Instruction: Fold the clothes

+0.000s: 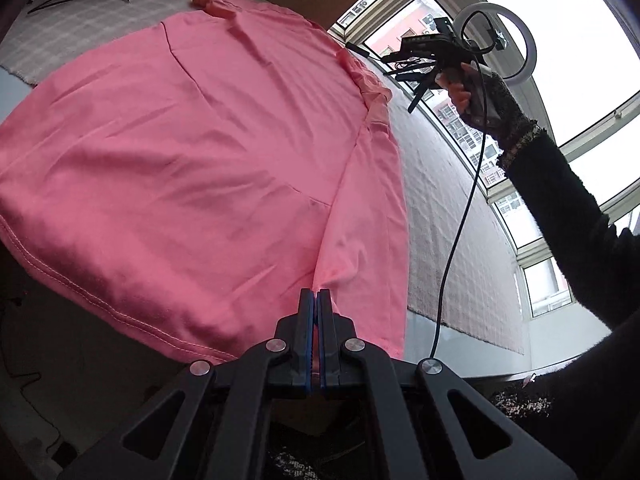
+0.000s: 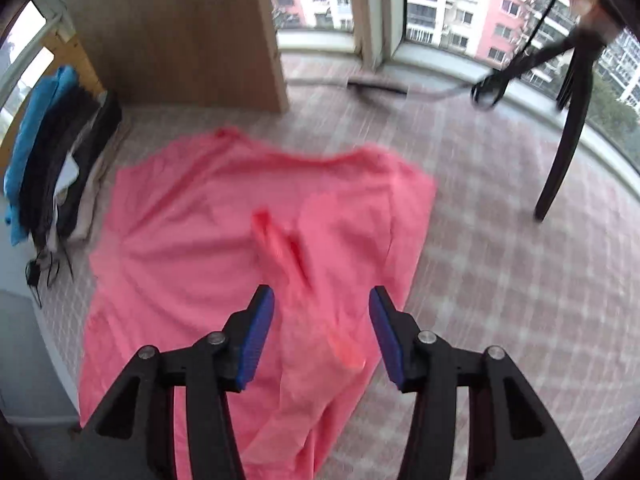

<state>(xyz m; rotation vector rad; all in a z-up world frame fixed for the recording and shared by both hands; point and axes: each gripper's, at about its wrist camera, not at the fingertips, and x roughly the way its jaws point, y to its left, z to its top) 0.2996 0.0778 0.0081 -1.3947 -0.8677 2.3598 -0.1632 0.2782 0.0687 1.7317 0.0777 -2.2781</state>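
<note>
A pink T-shirt (image 1: 192, 160) lies spread on a checked cloth. My left gripper (image 1: 318, 294) is shut on a fold of its fabric at the near edge, with pink cloth showing between the pads. In the right wrist view the same shirt (image 2: 180, 240) lies below my right gripper (image 2: 322, 294), which stands open above it. A raised ridge of pink fabric (image 2: 280, 248) shows between the blue pads (image 2: 256, 340), blurred and touching neither. From the left wrist view the right gripper (image 1: 402, 86) hangs over the shirt's far corner, held by a hand in a dark sleeve (image 1: 560, 200).
A stack of blue and dark clothes (image 2: 44, 144) sits at the left edge beside a wooden cabinet (image 2: 180, 32). A ring light (image 1: 498, 40) on a dark stand leg (image 2: 560, 152) is by the windows. A black cable (image 1: 460, 220) hangs across the checked cloth (image 2: 500, 280).
</note>
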